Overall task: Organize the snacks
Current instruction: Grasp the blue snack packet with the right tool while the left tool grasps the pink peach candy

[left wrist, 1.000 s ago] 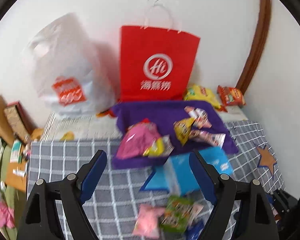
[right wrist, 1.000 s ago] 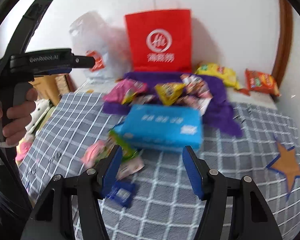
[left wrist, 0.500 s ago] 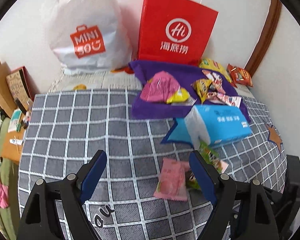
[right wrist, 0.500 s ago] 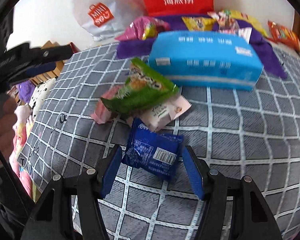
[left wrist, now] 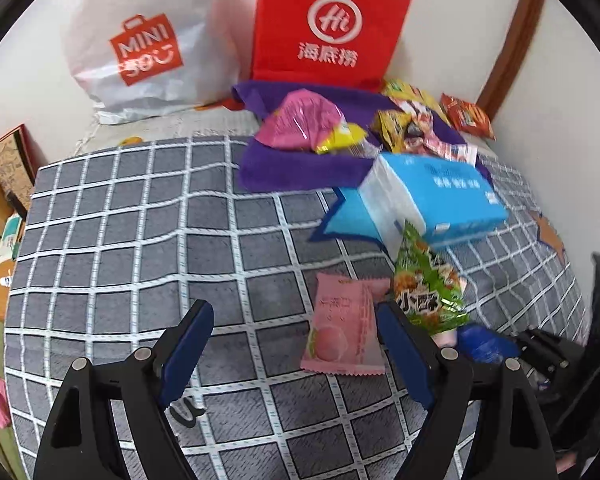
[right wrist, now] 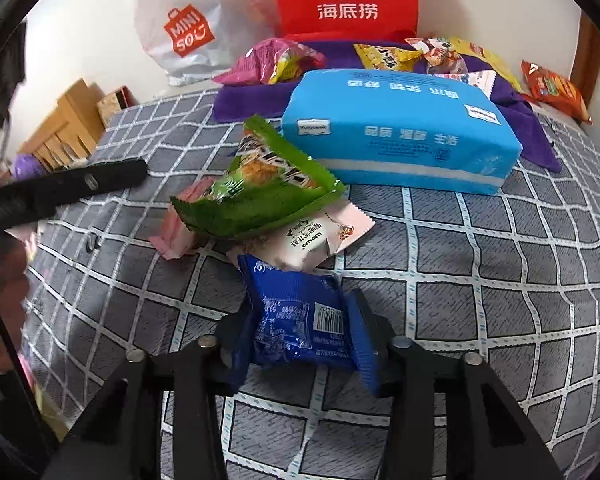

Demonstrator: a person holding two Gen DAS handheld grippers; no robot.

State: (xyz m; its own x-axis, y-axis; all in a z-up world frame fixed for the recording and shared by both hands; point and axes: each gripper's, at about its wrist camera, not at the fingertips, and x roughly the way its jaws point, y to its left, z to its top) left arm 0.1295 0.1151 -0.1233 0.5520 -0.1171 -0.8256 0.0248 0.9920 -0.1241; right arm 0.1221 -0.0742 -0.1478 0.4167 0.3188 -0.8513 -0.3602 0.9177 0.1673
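Right gripper (right wrist: pixel 300 332) fingers closing on blue snack packet (right wrist: pixel 296 320), left gripper (left wrist: pixel 290 354) fingers spread apart, empty, purple cloth (left wrist: pixel 296 164) carried snack packets, red paper bag (left wrist: pixel 328 24) behind.

Bright, even light; fisheye-warped edges

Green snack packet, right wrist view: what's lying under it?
The green snack packet lies on a white-and-pink packet and overlaps a pink peach packet, both partly showing. How far they run beneath it, and anything else there, is covered.
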